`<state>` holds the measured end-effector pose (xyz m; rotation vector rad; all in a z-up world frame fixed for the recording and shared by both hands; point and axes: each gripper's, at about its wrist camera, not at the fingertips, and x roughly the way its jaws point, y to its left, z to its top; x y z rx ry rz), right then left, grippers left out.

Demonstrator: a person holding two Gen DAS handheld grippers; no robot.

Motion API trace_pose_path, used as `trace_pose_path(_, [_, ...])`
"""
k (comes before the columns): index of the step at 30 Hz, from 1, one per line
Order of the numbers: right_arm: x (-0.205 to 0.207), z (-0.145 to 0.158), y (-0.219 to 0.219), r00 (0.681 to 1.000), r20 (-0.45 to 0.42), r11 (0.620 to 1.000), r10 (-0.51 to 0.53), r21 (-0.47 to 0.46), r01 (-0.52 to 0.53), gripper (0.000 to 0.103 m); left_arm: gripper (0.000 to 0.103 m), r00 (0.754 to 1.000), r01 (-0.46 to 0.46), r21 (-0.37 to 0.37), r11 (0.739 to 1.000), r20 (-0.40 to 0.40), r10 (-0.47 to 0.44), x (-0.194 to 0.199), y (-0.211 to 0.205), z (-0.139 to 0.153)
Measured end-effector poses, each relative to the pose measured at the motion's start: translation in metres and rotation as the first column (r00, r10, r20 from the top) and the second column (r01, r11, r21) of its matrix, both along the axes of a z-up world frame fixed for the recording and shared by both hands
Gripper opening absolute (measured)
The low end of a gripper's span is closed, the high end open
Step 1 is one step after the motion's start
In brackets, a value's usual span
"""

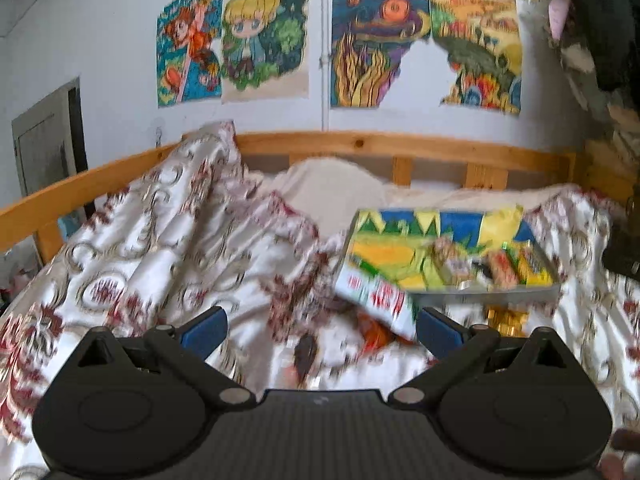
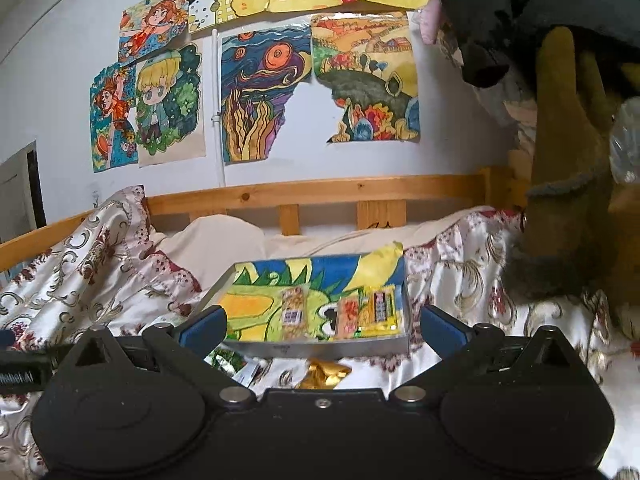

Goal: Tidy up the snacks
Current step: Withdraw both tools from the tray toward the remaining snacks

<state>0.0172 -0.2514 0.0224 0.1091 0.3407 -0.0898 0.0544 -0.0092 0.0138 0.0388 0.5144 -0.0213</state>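
Three snack packets (image 2: 348, 314) inside tray (image 2: 320, 346)

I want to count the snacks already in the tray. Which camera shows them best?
The right wrist view: it is sharp, and the tray shows three packets lying apart. In the left wrist view the tray is motion-blurred and its packets smear together.

Both wrist views low over bed, facing wall; share tray (image 1: 480, 293) (image 2: 320, 346), headboard (image 1: 360, 144).
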Motion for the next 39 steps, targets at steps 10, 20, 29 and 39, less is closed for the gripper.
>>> trace_pose_path(10, [-0.028,-0.010,0.019,0.998,-0.045,0.999,0.041,0.000,-0.041,0.102,0.102,0.994,-0.067,0.010,0.998,-0.085,0.068,-0.023,0.016,-0.007])
trace_pose_path(20, [-0.033,-0.023,0.056,0.980,-0.143,0.982,0.138,-0.112,-0.155,0.102,0.102,0.969,-0.149,0.012,0.989,-0.198,0.149,-0.027,0.033,-0.013])
trace_pose_path(29, [-0.033,-0.041,0.076,0.954,-0.236,0.968,0.186,-0.123,-0.219,0.102,0.102,0.943,-0.211,-0.015,0.977,-0.265,0.199,-0.029,0.046,-0.015])
trace_pose_path(39, [-0.031,-0.048,0.086,0.939,-0.267,0.954,0.217,-0.147,-0.263,0.102,0.102,0.933,-0.214,-0.013,0.977,-0.298,0.201,-0.024,0.048,-0.018])
